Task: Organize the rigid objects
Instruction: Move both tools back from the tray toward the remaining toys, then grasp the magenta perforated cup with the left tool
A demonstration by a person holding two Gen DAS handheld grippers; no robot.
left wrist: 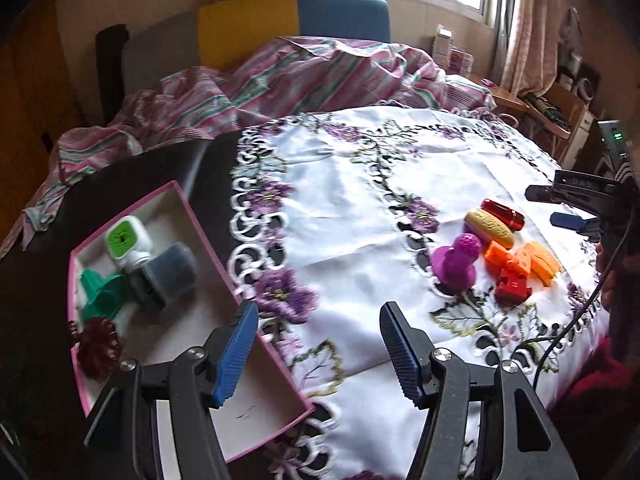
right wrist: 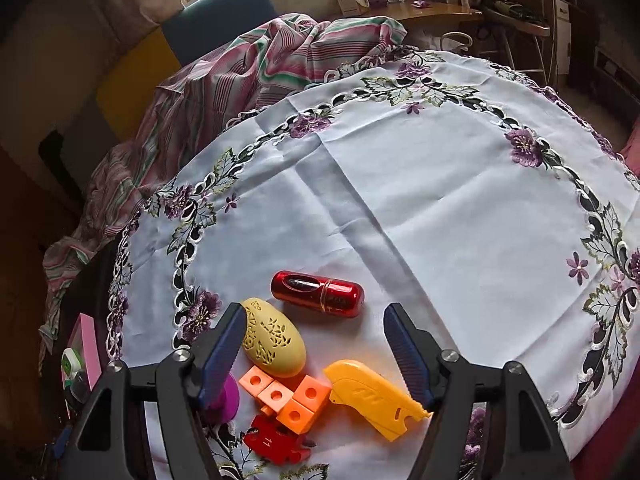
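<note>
A pink-rimmed box (left wrist: 224, 248) sits at the left on the dark table edge. It holds a white and green cube (left wrist: 126, 240), a grey cylinder (left wrist: 168, 276), a green piece (left wrist: 100, 294) and a dark red flower-shaped item (left wrist: 98, 346). My left gripper (left wrist: 318, 316) is open and empty, above the box's right rim and the cloth. A cluster lies on the cloth: red capsule (right wrist: 318, 294), yellow oval (right wrist: 274, 338), orange blocks (right wrist: 288, 394), yellow-orange piece (right wrist: 372, 392), red puzzle piece (right wrist: 276, 440), purple knob (left wrist: 456, 264). My right gripper (right wrist: 316, 316) hangs open and empty over this cluster.
A white embroidered tablecloth (right wrist: 420, 184) covers the round table. A striped pink sheet (left wrist: 248, 80) is bunched behind it, with yellow and blue chair backs (left wrist: 292, 24) beyond. A wooden side table (right wrist: 432, 12) with boxes stands at the back right. A black cable (left wrist: 580, 312) hangs at the right.
</note>
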